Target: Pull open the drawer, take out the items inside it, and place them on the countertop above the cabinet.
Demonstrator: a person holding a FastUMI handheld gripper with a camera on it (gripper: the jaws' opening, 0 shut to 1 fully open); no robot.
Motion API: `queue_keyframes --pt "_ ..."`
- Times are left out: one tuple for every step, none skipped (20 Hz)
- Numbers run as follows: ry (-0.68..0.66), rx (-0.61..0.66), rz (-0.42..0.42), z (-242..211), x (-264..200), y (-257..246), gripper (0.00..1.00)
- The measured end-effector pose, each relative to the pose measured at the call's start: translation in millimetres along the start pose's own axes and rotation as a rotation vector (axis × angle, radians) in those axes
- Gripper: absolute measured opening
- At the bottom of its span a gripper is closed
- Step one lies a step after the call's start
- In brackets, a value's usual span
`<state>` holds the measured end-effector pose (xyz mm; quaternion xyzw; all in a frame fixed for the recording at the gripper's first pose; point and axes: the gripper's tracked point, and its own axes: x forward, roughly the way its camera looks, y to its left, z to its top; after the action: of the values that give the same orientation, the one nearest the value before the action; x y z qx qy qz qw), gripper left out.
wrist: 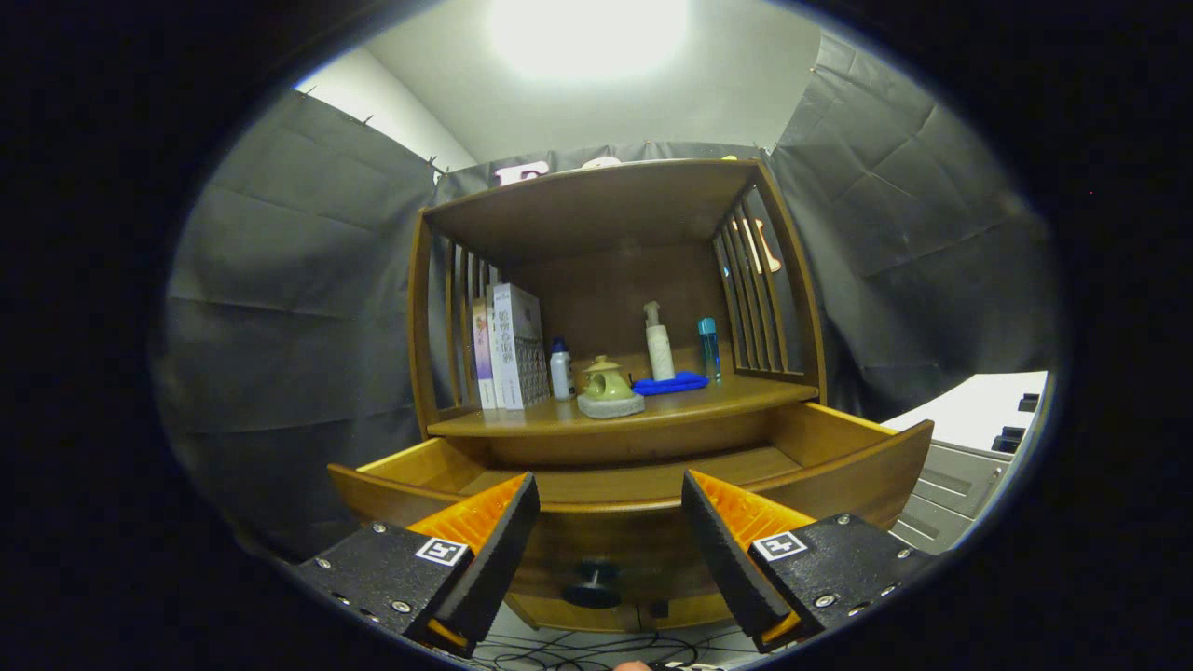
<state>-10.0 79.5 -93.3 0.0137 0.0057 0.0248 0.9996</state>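
Observation:
A wooden cabinet stands ahead with its drawer (843, 466) pulled out toward me; the drawer floor that shows is bare wood. The drawer's dark round knob (594, 587) sits on its front, low between my fingers. My gripper (610, 540) is open, held just in front of the drawer front, with nothing between the fingers. On the countertop (708, 401) above the drawer lie a blue cloth (669, 383), a yellow-green ceramic piece on a grey base (609, 388), a white pump bottle (659, 342), a small white bottle (560, 369), a blue bottle (709, 348) and upright books (515, 346).
Slatted wooden sides (750, 280) and a top shelf enclose the countertop niche. A grey unit with a white top (969, 447) stands to the right of the cabinet. Cables (596, 645) lie on the floor below the drawer. Black cloth walls surround the booth.

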Motion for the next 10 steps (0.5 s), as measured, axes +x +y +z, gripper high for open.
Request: queue_keyframes --pt "0.014 -0.007 0.002 -8.0 -0.5 1.6 0.95" --pt "0.028 -0.011 0.006 -15.7 -1.1 3.1 0.95" --pt "0.04 -0.017 0.015 -22.2 0.3 6.7 0.95" --pt "0.057 -0.024 0.023 -29.4 0.5 8.9 0.95" --pt "0.069 -0.027 0.025 -36.3 1.3 9.2 0.95" --pt "0.082 -0.027 0.02 -42.6 0.9 6.9 0.96" --pt "0.091 -0.02 0.015 -48.3 1.6 5.5 0.95" --pt "0.104 -0.014 0.01 -54.2 2.2 4.0 0.95" --pt "0.119 -0.01 0.007 -60.3 3.2 3.0 0.95" --pt "0.137 -0.009 0.002 -66.7 4.6 1.4 0.95"
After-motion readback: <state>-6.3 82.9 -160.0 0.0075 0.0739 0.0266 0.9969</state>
